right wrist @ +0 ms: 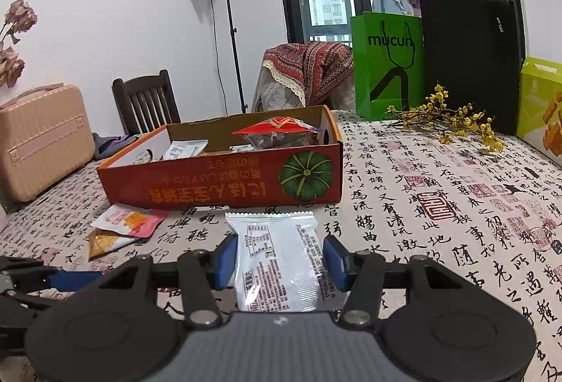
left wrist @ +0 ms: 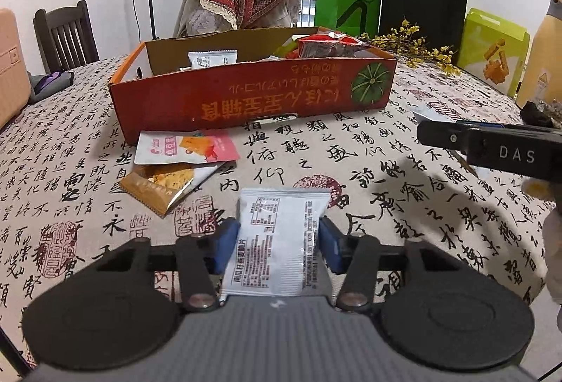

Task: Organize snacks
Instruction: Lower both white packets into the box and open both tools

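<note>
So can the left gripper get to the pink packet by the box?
Probably not yet. The left gripper is shut on a white packet. The pink packet lies uncovered beside the red box, so the way looks free.

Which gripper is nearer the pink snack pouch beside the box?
Left. The left gripper sits just right of the pink pouch; the right gripper is farther right still.
</note>
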`<move>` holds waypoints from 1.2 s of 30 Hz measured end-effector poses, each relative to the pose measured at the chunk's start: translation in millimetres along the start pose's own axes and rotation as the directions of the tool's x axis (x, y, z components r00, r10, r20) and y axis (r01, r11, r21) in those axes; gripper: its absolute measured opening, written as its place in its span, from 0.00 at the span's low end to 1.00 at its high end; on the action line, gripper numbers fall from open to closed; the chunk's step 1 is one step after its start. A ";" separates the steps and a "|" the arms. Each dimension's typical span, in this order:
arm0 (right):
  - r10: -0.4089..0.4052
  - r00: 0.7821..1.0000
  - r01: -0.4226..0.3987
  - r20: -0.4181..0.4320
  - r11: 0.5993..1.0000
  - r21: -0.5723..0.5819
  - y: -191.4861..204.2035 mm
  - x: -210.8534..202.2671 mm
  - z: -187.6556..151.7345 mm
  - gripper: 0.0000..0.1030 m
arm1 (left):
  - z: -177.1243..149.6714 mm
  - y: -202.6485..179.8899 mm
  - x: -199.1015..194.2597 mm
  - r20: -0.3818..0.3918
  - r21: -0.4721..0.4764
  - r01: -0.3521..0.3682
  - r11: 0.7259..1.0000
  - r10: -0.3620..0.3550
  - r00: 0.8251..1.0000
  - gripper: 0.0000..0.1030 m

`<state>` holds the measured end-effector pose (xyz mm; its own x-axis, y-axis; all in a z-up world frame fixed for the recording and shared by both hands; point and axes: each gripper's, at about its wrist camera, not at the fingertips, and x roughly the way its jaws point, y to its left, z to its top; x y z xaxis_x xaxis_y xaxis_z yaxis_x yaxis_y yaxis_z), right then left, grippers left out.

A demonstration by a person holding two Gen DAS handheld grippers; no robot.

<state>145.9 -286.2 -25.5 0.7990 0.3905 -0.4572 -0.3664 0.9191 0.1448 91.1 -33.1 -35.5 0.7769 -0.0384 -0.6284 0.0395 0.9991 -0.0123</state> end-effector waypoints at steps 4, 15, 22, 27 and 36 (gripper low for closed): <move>0.002 1.000 -0.002 0.002 1.000 0.000 -0.5 -0.5 0.0 0.51 | 1.9 1.2 -2.5 0.013 -0.009 0.012 1.000 -0.012 1.000 0.46; 0.002 0.999 -0.001 0.036 1.000 -0.013 3.3 -1.8 10.9 0.51 | 30.1 5.2 -14.9 0.110 -0.021 0.019 1.000 -0.017 0.994 0.46; -0.009 0.996 0.012 0.091 0.999 -0.030 6.2 2.2 34.8 0.51 | 68.2 10.6 -17.2 0.209 -0.041 0.039 0.998 -0.030 0.977 0.46; -0.020 0.990 0.026 0.137 0.999 -0.040 8.3 12.2 59.0 0.51 | 98.7 18.9 -10.8 0.255 -0.075 0.052 0.996 -0.031 0.966 0.46; -0.031 0.986 0.041 0.161 0.998 -0.054 12.4 53.4 110.2 0.51 | 151.1 41.9 13.9 0.284 -0.149 0.022 0.989 0.021 0.959 0.46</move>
<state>236.5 -248.3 48.6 0.8766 0.3648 -0.3138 -0.3590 0.9301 0.0783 198.5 5.9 72.8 0.9240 -0.0197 -0.3818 -0.0375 0.9892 -0.1418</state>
